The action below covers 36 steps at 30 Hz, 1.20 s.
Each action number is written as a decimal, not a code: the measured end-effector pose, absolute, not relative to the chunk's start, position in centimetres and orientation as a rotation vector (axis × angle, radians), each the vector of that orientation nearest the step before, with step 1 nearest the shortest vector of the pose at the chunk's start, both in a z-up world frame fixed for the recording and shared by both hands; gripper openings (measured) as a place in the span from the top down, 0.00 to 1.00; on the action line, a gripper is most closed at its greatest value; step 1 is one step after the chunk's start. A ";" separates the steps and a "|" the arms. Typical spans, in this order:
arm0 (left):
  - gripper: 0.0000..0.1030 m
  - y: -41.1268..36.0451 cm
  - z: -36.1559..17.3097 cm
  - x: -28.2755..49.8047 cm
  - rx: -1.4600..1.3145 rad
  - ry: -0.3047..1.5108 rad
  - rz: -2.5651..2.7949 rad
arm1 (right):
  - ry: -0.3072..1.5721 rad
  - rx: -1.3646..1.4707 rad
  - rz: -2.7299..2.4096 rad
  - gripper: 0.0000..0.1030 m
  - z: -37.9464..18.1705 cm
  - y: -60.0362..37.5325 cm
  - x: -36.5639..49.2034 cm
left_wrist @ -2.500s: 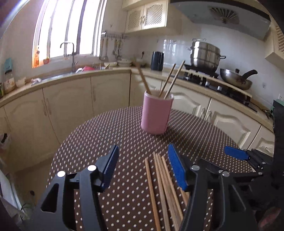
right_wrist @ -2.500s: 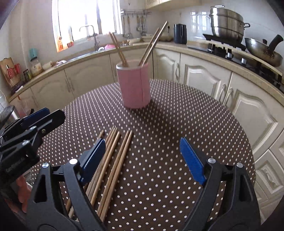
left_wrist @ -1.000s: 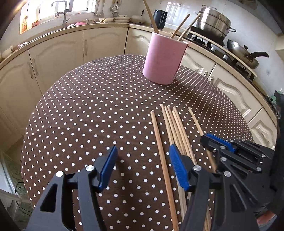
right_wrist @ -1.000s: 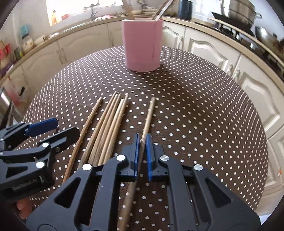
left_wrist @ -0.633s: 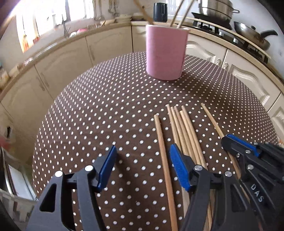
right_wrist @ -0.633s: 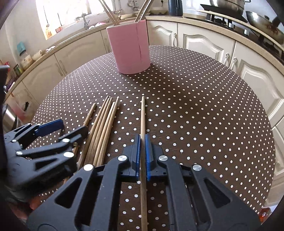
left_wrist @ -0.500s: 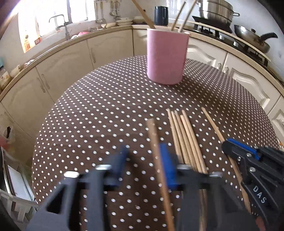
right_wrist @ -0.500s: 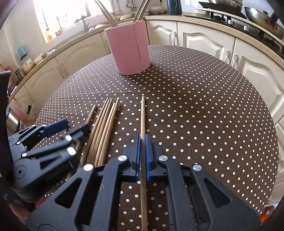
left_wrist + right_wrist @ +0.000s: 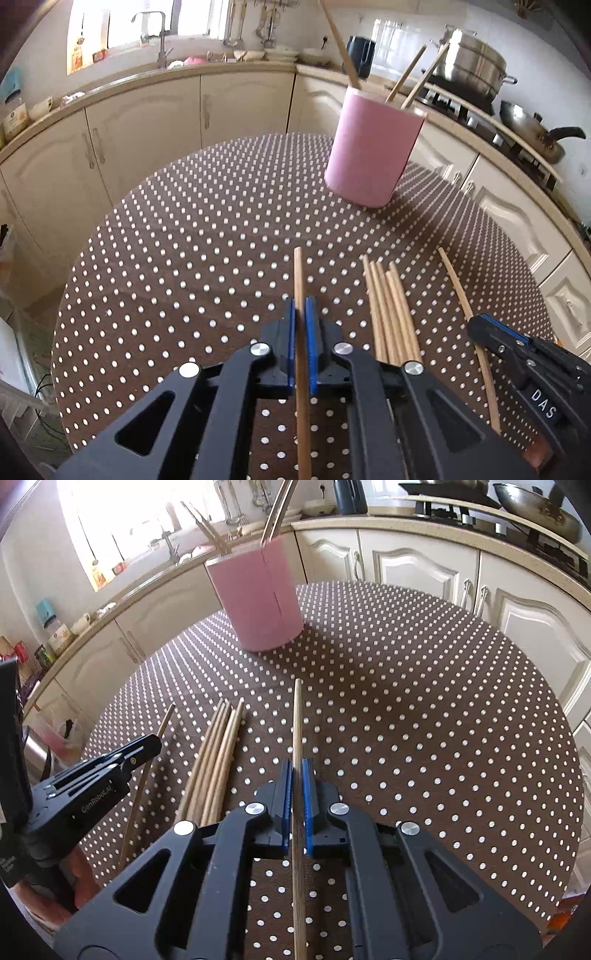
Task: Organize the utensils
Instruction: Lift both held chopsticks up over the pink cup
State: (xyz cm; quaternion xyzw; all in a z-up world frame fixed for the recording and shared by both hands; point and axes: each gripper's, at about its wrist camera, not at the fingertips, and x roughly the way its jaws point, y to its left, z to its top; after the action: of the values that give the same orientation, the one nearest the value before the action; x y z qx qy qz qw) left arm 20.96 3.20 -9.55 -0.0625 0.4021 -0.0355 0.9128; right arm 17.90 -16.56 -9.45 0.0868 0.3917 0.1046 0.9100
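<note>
Holding one chopstick each: left tongs (image 9: 300, 345) are clamped on a chopstick (image 9: 298, 280), right tongs (image 9: 294, 805) are clamped on another chopstick (image 9: 297, 720). Both pairs of blue pads are closed down to stick width, gripping around mid-length, so the shaft runs back under the tongs body and the front tip sticks out ahead.

Key relation: in both wrist views the held stick's long axis runs straight along the fingers, pointing away from the person and roughly level with the worktop (image 9: 184, 240). The pink holder (image 9: 373, 151) stands upright further out on the worktop, ahead and to the right of the left tongs; from the right tongs it lies ahead and slightly left (image 9: 258, 602). It already has several chopsticks leaning in it.

Judgement: the right tongs look the nearer and better lined up, so that stick probably goes first. Each stick needs tipping from level to near upright above the rim before release.

Loose chopsticks (image 9: 388, 306) lie bundled on the worktop between the two tongs, long axes roughly parallel to the held ones, with a single stray chopstick (image 9: 461, 295) just beside the right tongs.
</note>
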 end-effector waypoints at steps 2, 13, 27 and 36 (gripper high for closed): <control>0.94 3.1 -8.8 20.4 -0.129 0.789 -0.081 | 0.787 0.188 0.218 0.94 -8.9 -16.8 17.6; 0.94 3.9 -4.2 17.9 -0.186 0.605 -0.131 | 0.627 0.196 0.207 0.94 -4.3 -18.5 14.5; 0.94 4.1 1.3 15.0 -0.165 0.440 -0.148 | 0.470 0.190 0.173 0.95 0.8 -19.8 11.8; 0.94 3.0 4.3 14.9 -0.131 0.369 -0.148 | 0.410 0.182 0.160 0.95 3.5 -19.8 11.9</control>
State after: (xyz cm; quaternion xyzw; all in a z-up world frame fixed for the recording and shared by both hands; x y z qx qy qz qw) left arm 14.91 3.04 4.26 -0.0652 0.1832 -0.0733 0.9782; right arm 11.89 -19.80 3.50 0.0902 0.2031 0.0794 0.9718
